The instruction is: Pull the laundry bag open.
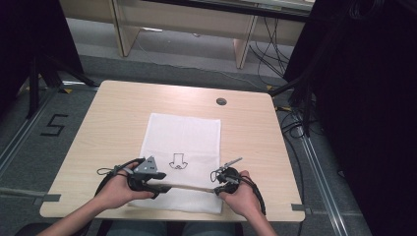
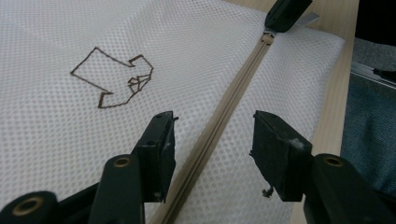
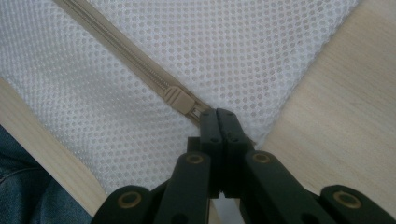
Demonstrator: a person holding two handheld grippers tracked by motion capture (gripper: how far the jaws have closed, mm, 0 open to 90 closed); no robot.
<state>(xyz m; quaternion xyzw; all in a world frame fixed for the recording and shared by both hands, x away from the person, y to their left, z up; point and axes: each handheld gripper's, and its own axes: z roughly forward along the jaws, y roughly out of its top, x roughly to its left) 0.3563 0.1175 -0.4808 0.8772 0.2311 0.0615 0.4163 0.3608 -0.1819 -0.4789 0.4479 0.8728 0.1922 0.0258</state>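
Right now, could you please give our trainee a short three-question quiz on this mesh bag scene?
1. True or false: the right gripper is shut at the zip slider's pull tab.
2. Which way do the left gripper's jaws stand: A) clamped on the zip, B) open on either side of it?
3. What is drawn on the white mesh bag?

Key: 1 true; 2 B; 3 a brown outline figure, shape unclear.

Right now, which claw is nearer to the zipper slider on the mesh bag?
Right. The right claw is shut at the zipper slider, gripping its pull. The left claw stands open over the zipper, farther along, apart from the slider.
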